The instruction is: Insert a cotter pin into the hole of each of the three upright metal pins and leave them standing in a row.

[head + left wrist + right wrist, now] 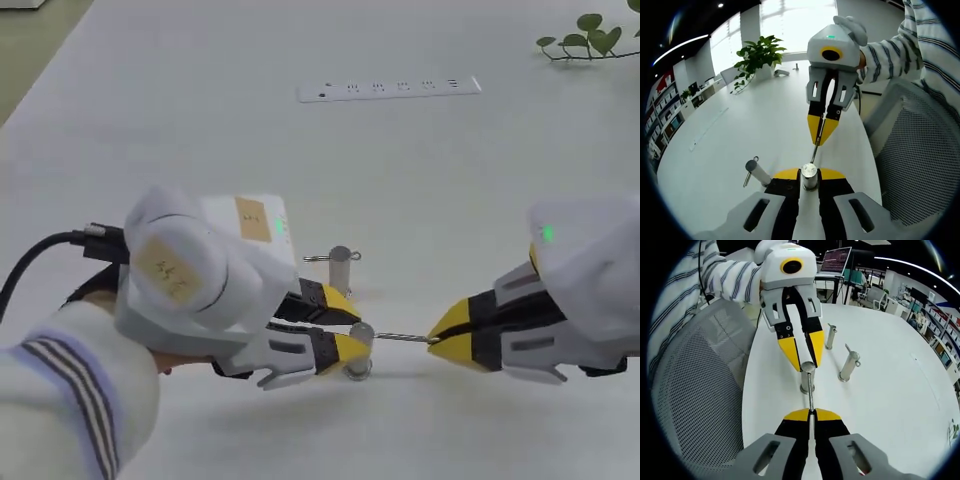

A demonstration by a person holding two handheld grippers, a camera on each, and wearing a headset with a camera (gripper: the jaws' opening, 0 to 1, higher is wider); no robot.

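Cotter pin [810, 390] sits pinched in my closed right tongs [811, 414], its tip at the top of the metal pin [807, 377]. That pin stands on the surface [890, 405], clamped by my left tongs [805, 362]. I should keep the cotter level and feed it straight. Beyond, the right gripper view gives two other pins [849, 365]; the head view gives one.

Bright even daylight, soft shadows, slight blur, fisheye-warped edges.
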